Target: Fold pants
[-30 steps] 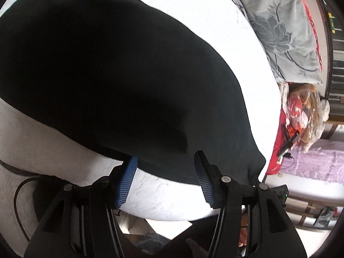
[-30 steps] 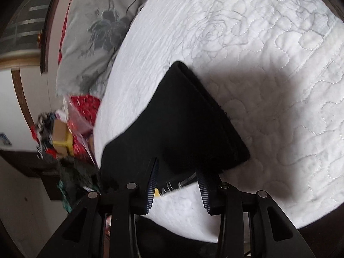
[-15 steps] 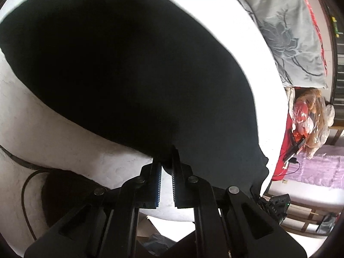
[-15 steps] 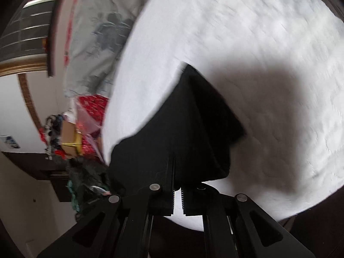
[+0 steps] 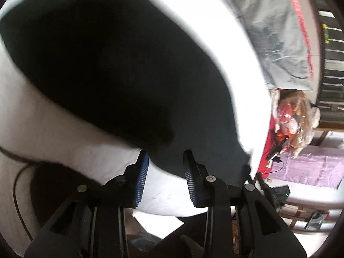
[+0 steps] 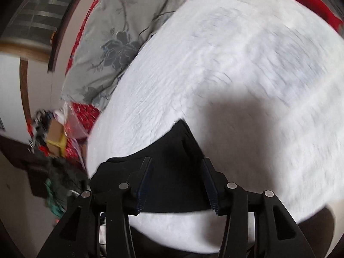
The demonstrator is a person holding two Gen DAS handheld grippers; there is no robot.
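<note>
Black pants (image 5: 120, 68) lie on the white quilt (image 5: 53, 133) near its front edge, their far end cut off by the left view's rim; folds are lost in the dark cloth. The left gripper (image 5: 165, 167) has just been opening, its jaws narrowly apart at the pants' near hem, pads clear of it. The right gripper (image 6: 176, 182), also just opening, stands moderately wide over the pants' blurred corner (image 6: 180, 129), gripping nothing. A grey pillow (image 6: 111, 43) lies at the quilt's far-left edge.
</note>
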